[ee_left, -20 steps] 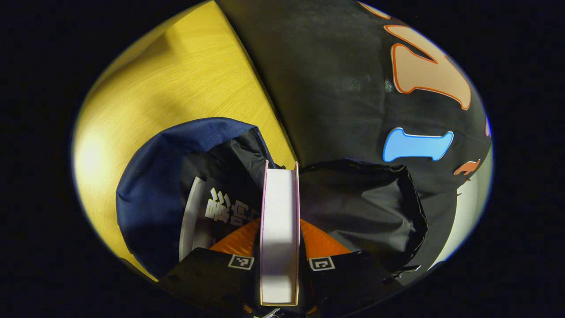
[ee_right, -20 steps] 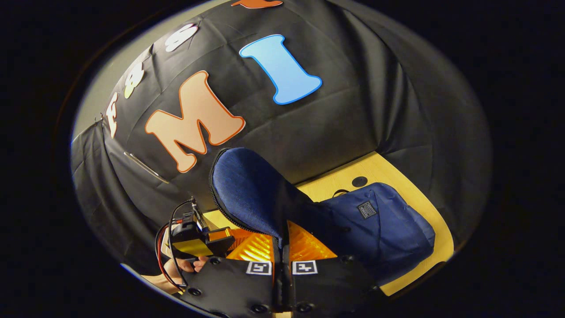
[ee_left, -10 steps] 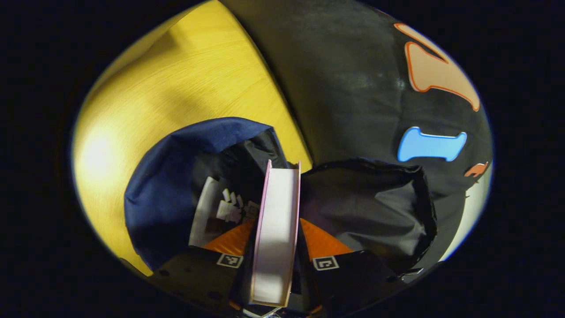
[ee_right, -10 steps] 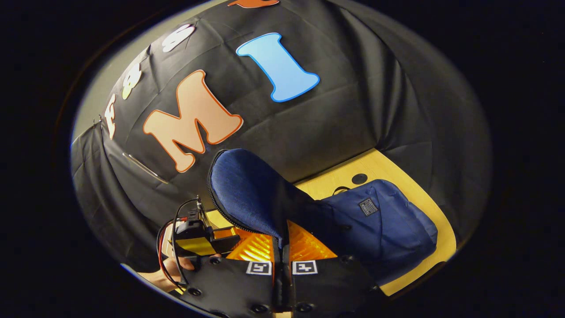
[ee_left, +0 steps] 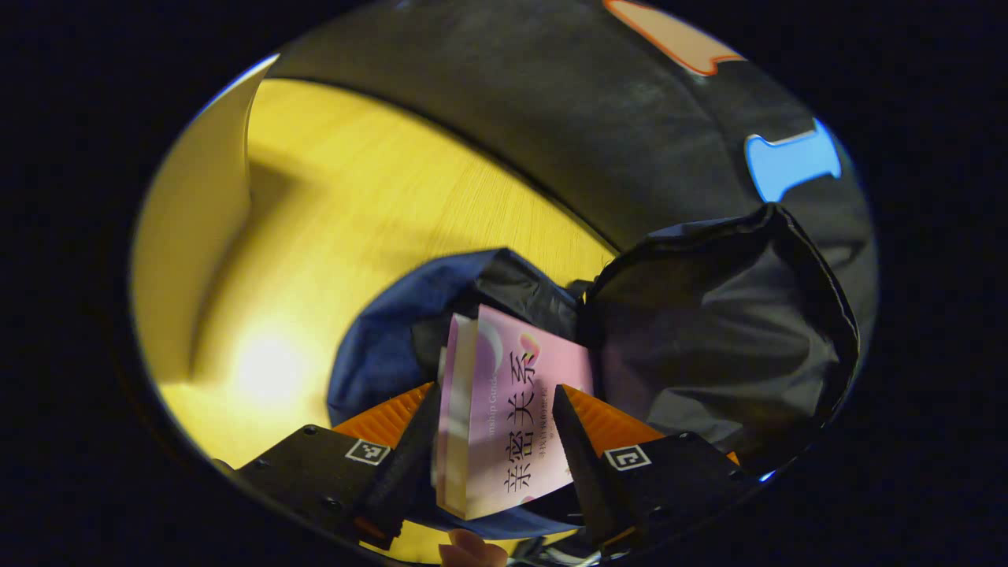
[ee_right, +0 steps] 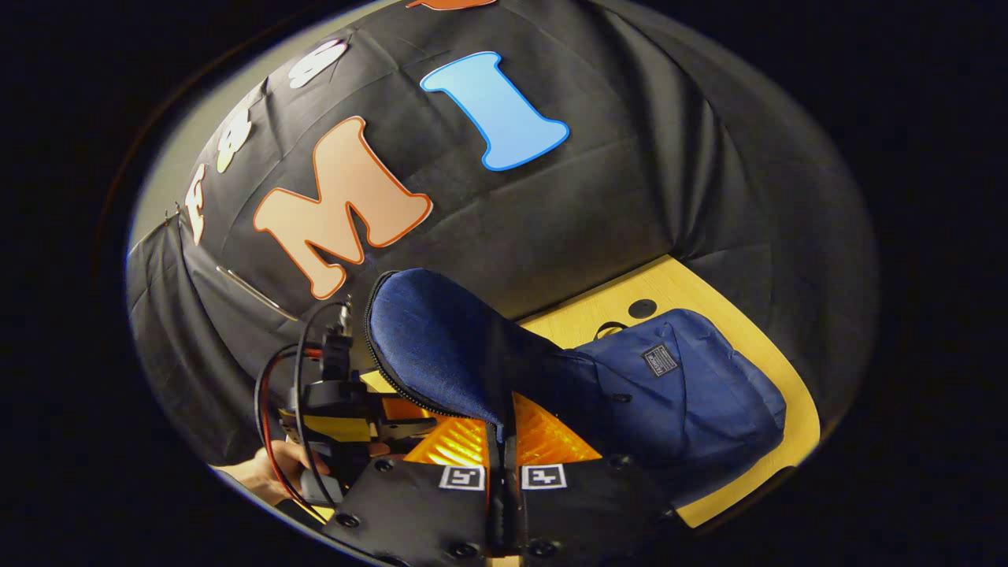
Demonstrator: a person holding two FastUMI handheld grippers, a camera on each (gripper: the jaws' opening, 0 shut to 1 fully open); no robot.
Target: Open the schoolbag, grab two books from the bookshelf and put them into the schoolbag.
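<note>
A pink book rests in the schoolbag mouth between the spread fingers of the left gripper, while the right gripper, pinched tight on the flap at 12 o'clock, could slip and drop it shut.

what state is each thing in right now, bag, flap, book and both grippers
schoolbag: open, lying on the table
schoolbag flap: lifted, pinched at its edge
pink book: tilted in the bag's mouth, between open fingers
left gripper: open
right gripper: shut on the schoolbag flap
</note>
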